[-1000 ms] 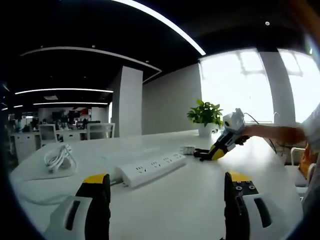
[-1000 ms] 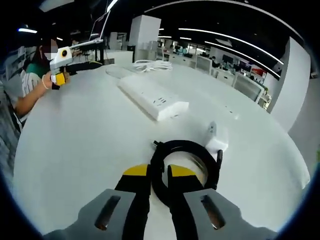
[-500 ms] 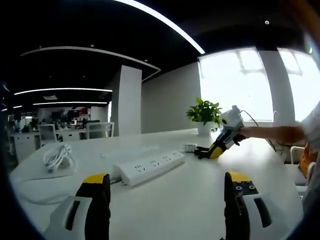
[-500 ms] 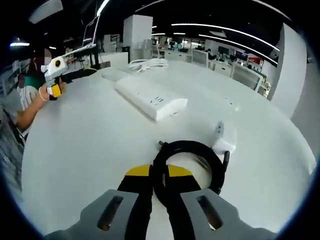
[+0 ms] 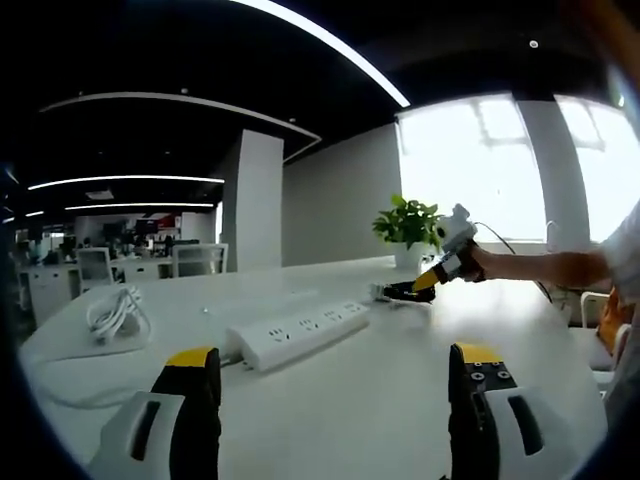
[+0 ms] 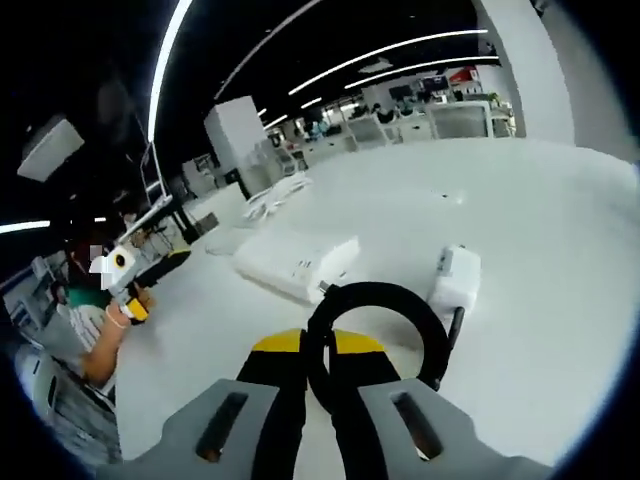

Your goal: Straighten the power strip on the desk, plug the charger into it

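Right gripper view: right tongs (image 6: 318, 352) pinch one black coiled cable (image 6: 378, 332), pressed together on its near loop. One white charger (image 6: 455, 277) sits at the coil's far side. One white power strip (image 6: 296, 262) lies just beyond, at an angle on the white worktop (image 6: 540, 230). Left gripper view: left tongs (image 5: 335, 360) stand spread, holding nothing, over the worktop. One strip cord bundle (image 5: 115, 314) lies to the left; one potted plant (image 5: 408, 231) stands at the far edge.
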`<action>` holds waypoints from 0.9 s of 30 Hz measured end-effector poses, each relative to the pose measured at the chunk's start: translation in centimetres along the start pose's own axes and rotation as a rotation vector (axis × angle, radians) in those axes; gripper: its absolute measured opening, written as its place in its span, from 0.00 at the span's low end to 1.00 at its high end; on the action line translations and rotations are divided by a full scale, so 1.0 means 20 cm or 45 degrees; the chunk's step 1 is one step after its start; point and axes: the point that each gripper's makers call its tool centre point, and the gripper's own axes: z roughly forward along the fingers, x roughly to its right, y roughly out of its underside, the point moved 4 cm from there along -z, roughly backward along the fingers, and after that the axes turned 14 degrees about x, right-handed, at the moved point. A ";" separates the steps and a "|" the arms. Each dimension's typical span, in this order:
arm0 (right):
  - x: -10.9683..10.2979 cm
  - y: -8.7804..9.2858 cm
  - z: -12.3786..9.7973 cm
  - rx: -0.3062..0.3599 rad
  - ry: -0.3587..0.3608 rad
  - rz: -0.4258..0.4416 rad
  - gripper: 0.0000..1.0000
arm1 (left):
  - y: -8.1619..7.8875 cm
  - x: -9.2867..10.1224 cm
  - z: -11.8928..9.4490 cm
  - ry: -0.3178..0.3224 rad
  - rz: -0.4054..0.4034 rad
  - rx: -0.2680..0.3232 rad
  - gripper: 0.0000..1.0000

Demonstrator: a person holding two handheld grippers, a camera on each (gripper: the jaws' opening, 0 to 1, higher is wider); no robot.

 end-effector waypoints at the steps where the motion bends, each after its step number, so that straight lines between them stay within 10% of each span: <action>1: 0.00 -0.01 0.00 0.028 -0.004 0.048 0.06 | 0.00 0.00 0.00 0.001 0.001 -0.001 0.97; 13: -0.09 -0.21 -0.01 0.355 -0.082 0.527 0.06 | 0.01 0.01 0.00 0.003 -0.008 -0.005 0.97; 27: -0.34 -0.35 0.01 0.621 -0.206 0.781 0.05 | 0.02 0.00 0.00 -0.002 -0.018 -0.013 0.97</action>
